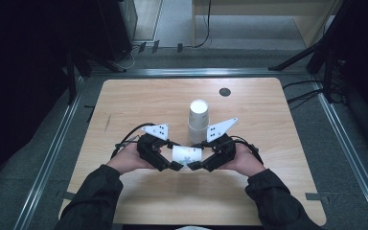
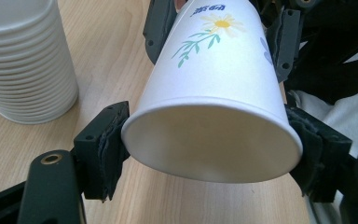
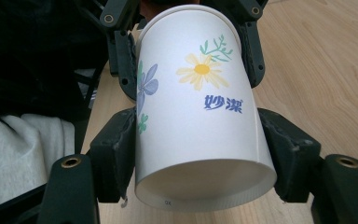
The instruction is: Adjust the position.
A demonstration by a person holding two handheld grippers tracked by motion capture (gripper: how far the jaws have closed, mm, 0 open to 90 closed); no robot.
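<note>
High view shows both grippers clamping the paper cup (image 1: pixel 187 155); left gripper view adds the cup stack (image 2: pixel 25 60).

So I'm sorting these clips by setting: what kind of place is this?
Probably a lab or recording room, not a home: a bare wooden table fenced by metal rails, dark stands and loose cables on grey floor.

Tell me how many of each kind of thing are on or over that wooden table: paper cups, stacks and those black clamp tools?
Flowered paper cup, held sideways between both tools: 1
Stack of white cups on the table, rims too many to count: 1
Black clamp tools, left gripper and right gripper: 2
Dark round disc: 1
Total: 5
</note>
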